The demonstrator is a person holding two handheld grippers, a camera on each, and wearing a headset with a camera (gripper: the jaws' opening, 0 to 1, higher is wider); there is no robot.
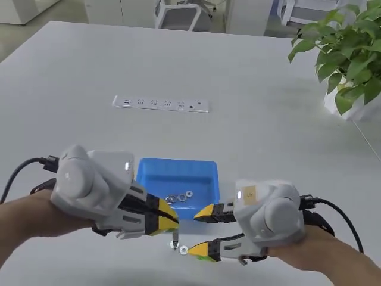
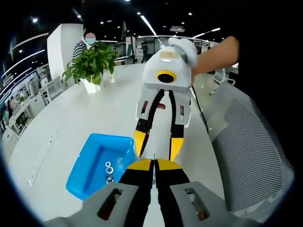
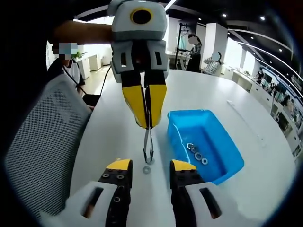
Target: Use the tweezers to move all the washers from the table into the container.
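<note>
left tool (image 3: 147,124) is clamped on the tweezers (image 3: 148,144), which hang tips-down over the worktop (image 3: 109,142). right tool (image 1: 195,232) is spread wide, holding nothing, and faces the left one across a small gap

one washer (image 3: 147,169) lies flat on the worktop just beside the tweezer tips, near the blue container (image 3: 218,142). three washers (image 3: 197,154) are already in the container, bunched mid-floor. can't tell if the tips touch the worktop or sit just above it, or whether they're parted

step in hand, as I read it, is picking up that loose washer. notes:
- the left tool's squeeze probably also sets the tweezer pinch. ease off until the tips part, place them, then squeeze again
- a flat washer will likely skate on a smooth top if the tips come in slanted. come down near vertical. one tip through the hole and one outside the rim looks like the safer bet
- the right tool is free, so it could steady the tweezers or block the washer from sliding off
- keep the lift low and the carry over the container wall short, and release close to the floor so it doesn't bounce out
- main risk is the tweezers twisting in the grip, so check alignment in the right gripper view before pinching
</note>
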